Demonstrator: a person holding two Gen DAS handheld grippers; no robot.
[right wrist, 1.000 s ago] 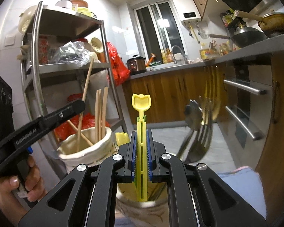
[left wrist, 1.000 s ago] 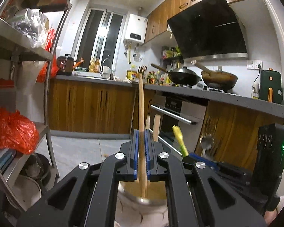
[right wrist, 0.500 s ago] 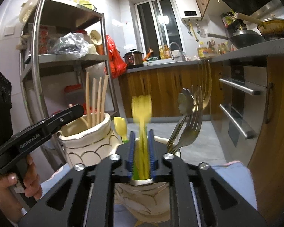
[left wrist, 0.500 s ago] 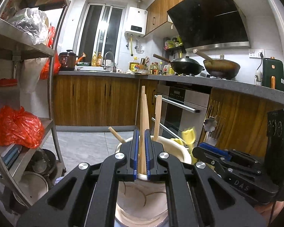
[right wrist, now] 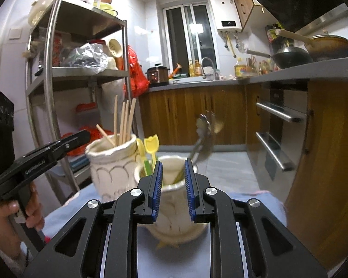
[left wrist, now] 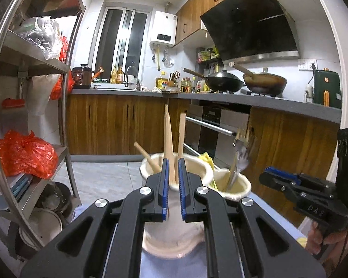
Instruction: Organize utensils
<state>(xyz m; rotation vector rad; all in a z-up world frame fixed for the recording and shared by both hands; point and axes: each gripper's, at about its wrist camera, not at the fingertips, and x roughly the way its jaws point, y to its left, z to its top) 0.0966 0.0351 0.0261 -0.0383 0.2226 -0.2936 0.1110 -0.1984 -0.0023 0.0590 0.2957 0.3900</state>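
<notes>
Two cream ceramic holders stand side by side on a light blue cloth. The chopstick holder (left wrist: 198, 169) (right wrist: 109, 164) holds several wooden chopsticks (left wrist: 168, 139) (right wrist: 124, 120). The cutlery holder (left wrist: 237, 185) (right wrist: 171, 192) holds yellow plastic utensils (right wrist: 150, 148) and metal forks and spoons (right wrist: 204, 139) (left wrist: 240, 155). My left gripper (left wrist: 172, 190) is open just in front of the chopstick holder, a chopstick showing between its pads. My right gripper (right wrist: 172, 185) is open and empty just in front of the cutlery holder.
A metal shelf rack (left wrist: 25, 92) (right wrist: 81, 74) with bags and bowls stands to the left. Wooden cabinets and an oven (right wrist: 278, 134) run along the right. The cloth (right wrist: 65, 210) covers the surface under the holders.
Both grippers have opened and pulled back. The chopstick now stands in the chopstick holder and the yellow utensil in the cutlery holder, both let go.
</notes>
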